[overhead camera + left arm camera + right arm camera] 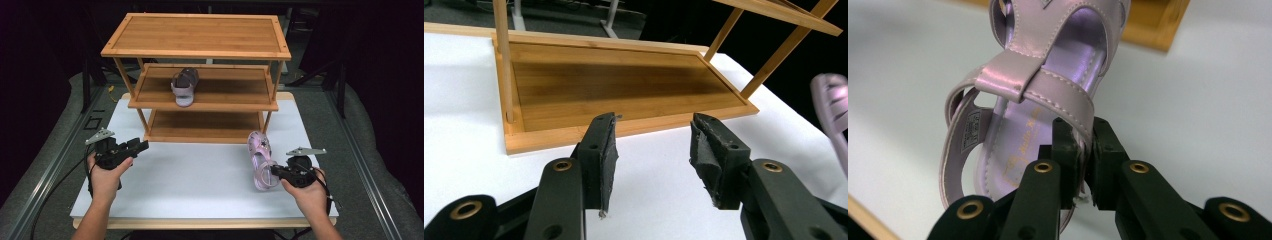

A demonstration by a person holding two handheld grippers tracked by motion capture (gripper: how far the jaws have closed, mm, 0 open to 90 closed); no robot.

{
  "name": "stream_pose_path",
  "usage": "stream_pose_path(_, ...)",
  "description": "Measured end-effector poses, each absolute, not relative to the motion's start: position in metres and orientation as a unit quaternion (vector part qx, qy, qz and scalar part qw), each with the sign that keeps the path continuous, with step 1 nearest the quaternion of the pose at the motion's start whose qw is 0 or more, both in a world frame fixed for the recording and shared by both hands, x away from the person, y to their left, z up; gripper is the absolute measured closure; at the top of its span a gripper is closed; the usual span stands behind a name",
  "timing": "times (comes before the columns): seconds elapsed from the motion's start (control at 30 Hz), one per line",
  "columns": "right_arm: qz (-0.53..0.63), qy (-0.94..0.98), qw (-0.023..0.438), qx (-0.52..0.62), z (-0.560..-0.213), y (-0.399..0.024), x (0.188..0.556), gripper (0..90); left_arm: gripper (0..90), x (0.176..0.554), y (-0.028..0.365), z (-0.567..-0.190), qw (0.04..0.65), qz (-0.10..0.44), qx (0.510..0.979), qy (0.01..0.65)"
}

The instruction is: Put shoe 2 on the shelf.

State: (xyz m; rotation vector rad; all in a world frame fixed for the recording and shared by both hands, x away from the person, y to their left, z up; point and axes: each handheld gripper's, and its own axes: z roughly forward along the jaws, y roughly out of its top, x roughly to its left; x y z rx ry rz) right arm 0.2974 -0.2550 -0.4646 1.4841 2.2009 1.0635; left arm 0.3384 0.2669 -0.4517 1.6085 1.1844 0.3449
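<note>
A pale pink sandal (260, 157) lies on the white table (190, 185), right of centre, toe toward the rack. My right gripper (276, 171) is shut on its side strap near the heel; in the right gripper view the jaws pinch the strap of the sandal (1048, 75) at the gripper (1087, 145). A matching darker sandal (184, 86) stands on the middle shelf of the wooden shoe rack (200, 52). My left gripper (142, 145) hovers at the table's left, open, with nothing between the jaws (651, 150); it faces the rack's bottom shelf (624, 85), with the pink sandal (831, 110) at the right edge.
The three-tier rack stands at the back of the table; its top and bottom shelves carry nothing. Bare white tabletop lies between the two hands. Dark floor and metal rails flank the table.
</note>
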Motion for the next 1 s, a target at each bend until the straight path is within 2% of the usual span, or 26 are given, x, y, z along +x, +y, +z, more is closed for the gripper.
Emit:
stream_pose_path(0.13,0.432,0.716,0.193,0.513,-0.463,-0.251,0.284,83.3,53.2,0.339,0.267,-0.453,0.528,0.143,0.673,0.497)
stream_pose_path(0.37,0.523,0.639,0.247,0.508,-0.461,-0.236,0.272,83.3,53.2,0.34,0.267,-0.455,0.525,0.141,0.677,0.497)
stream_pose_path(0.67,0.541,0.635,0.246,0.494,-0.452,-0.216,0.272,83.4,53.2,0.339,0.268,-0.455,0.525,0.142,0.675,0.498)
stream_pose_path(1.0,0.546,0.65,0.249,0.467,-0.409,-0.181,0.303,83.4,53.2,0.339,0.272,-0.453,0.528,0.143,0.672,0.499)
